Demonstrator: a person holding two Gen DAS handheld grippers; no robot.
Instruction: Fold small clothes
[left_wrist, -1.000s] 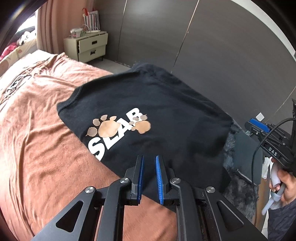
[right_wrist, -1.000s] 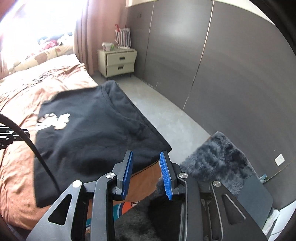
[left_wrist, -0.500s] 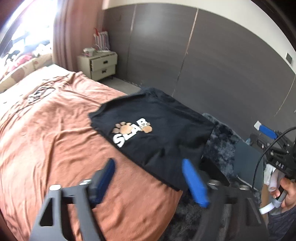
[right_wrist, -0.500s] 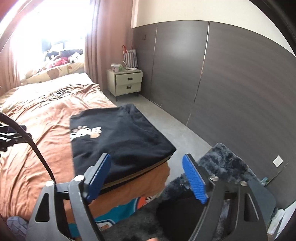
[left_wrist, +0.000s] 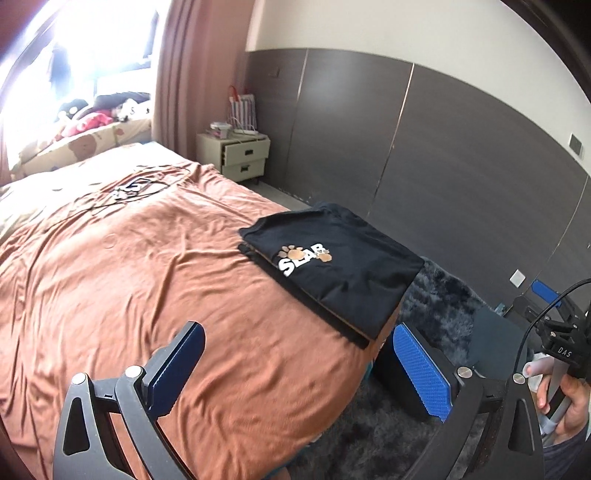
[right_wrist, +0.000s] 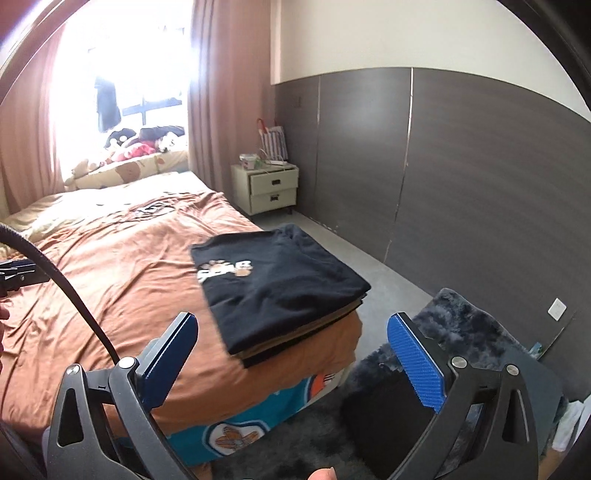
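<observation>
A black T-shirt (left_wrist: 343, 266) with a white and tan paw print logo lies folded on top of a stack of folded clothes at the near right corner of the bed; it also shows in the right wrist view (right_wrist: 280, 280). My left gripper (left_wrist: 299, 363) is open and empty, held back from the bed well short of the stack. My right gripper (right_wrist: 291, 354) is open and empty, raised in front of the stack's near edge. Both have blue finger pads (left_wrist: 421, 365) spread wide.
The bed has a rust-orange cover (left_wrist: 147, 266) with a cable and small items near the pillows. A cream nightstand (right_wrist: 269, 188) stands by the curtain. A dark shaggy rug (right_wrist: 454, 325) and grey floor lie right of the bed, before a dark panelled wall.
Both grippers have opened wide, let go of the black T-shirt and pulled back and up from the bed. The shirt now lies flat on the stack.
</observation>
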